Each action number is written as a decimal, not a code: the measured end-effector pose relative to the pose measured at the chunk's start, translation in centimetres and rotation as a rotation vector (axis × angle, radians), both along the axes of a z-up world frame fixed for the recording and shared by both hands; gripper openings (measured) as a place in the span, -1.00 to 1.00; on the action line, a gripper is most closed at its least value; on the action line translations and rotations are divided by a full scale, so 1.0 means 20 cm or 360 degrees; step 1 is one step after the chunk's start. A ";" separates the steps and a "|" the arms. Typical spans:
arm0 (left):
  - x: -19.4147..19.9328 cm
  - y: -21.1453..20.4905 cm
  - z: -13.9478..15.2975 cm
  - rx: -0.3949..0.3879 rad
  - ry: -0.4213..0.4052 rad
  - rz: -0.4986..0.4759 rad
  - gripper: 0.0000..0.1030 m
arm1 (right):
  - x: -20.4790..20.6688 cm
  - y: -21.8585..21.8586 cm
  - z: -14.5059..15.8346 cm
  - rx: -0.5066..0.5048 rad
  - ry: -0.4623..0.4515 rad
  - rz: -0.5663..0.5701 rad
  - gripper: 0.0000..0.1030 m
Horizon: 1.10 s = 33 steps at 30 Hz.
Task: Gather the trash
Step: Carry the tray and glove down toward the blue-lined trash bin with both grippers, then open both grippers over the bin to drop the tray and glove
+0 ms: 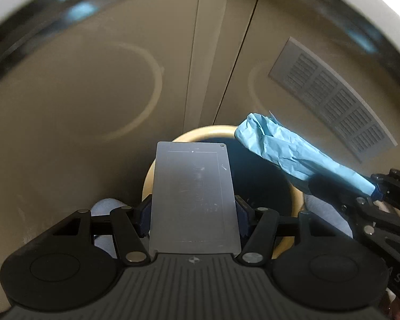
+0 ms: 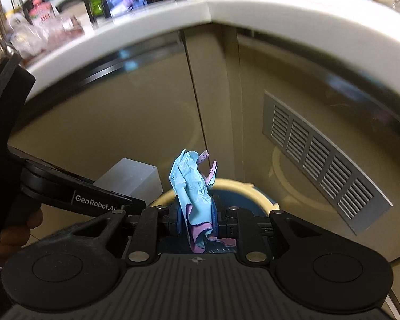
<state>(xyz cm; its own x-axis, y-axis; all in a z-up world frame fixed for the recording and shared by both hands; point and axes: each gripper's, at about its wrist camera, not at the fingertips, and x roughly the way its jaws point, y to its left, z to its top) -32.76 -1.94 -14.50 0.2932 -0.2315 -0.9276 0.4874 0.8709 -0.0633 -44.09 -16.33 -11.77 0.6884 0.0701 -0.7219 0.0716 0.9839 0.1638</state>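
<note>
Left wrist view: the bin (image 1: pixel 213 130), cream-rimmed with a dark mouth, stands on the floor against the cabinet doors (image 1: pixel 93 80), almost straight below both tools. The left tool (image 1: pixel 194 208) is clamped across a frosted plastic box (image 1: pixel 194 200), long axis pointing into the mouth. The right tool (image 1: pixel 376 189), from the right, pinches blue crumpled paper (image 1: pixel 282 149) whose free end overhangs the far rim; open room above
</note>
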 end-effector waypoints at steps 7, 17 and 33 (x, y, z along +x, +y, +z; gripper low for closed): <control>0.04 -0.09 -0.14 0.0100 0.0061 -0.0058 0.27 | 0.08 -0.03 -0.15 -0.0036 0.0142 -0.0053 -0.57; 0.06 -0.17 -0.27 0.0250 0.0151 -0.0130 0.28 | 0.17 -0.06 -0.31 -0.0010 0.0340 -0.0106 -0.55; 0.01 -0.05 -0.05 0.0177 0.0056 -0.0107 0.99 | 0.05 -0.12 -0.10 0.0010 0.0267 -0.0222 0.66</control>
<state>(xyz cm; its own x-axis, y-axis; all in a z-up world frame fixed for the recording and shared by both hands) -32.53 -3.02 -15.58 0.2471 -0.1448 -0.9581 0.5438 0.8391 0.0134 -43.06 -18.63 -13.73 0.5619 -0.0123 -0.8271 0.2335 0.9616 0.1443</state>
